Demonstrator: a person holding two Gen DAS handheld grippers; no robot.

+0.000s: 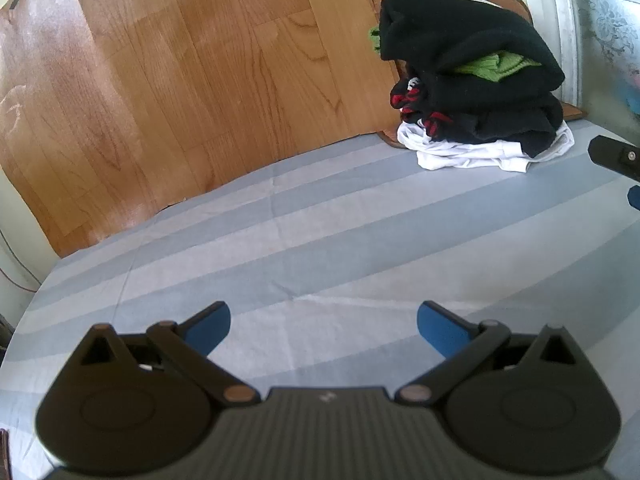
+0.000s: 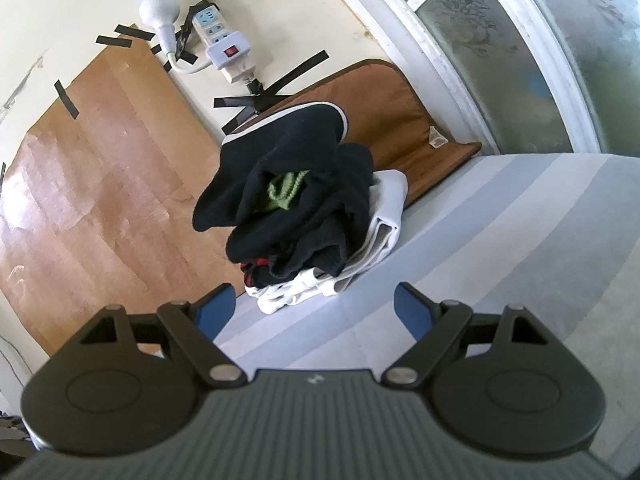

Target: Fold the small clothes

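A pile of small clothes (image 1: 472,80) sits at the far right of the striped sheet (image 1: 320,240): black garments on top, a green knit piece (image 1: 496,66) tucked in, a red-and-black item and white clothes (image 1: 480,152) at the bottom. In the right wrist view the pile (image 2: 296,208) lies just ahead. My left gripper (image 1: 323,326) is open and empty over the bare sheet, well short of the pile. My right gripper (image 2: 314,306) is open and empty, close in front of the white clothes (image 2: 320,284). Its finger shows at the left wrist view's right edge (image 1: 616,156).
A wood-pattern panel (image 1: 180,80) lines the wall behind the sheet. A brown cushion (image 2: 384,120) leans behind the pile. A power strip (image 2: 224,36) and a bulb socket (image 2: 158,8) are taped to the wall. A frosted window (image 2: 520,60) is at the right.
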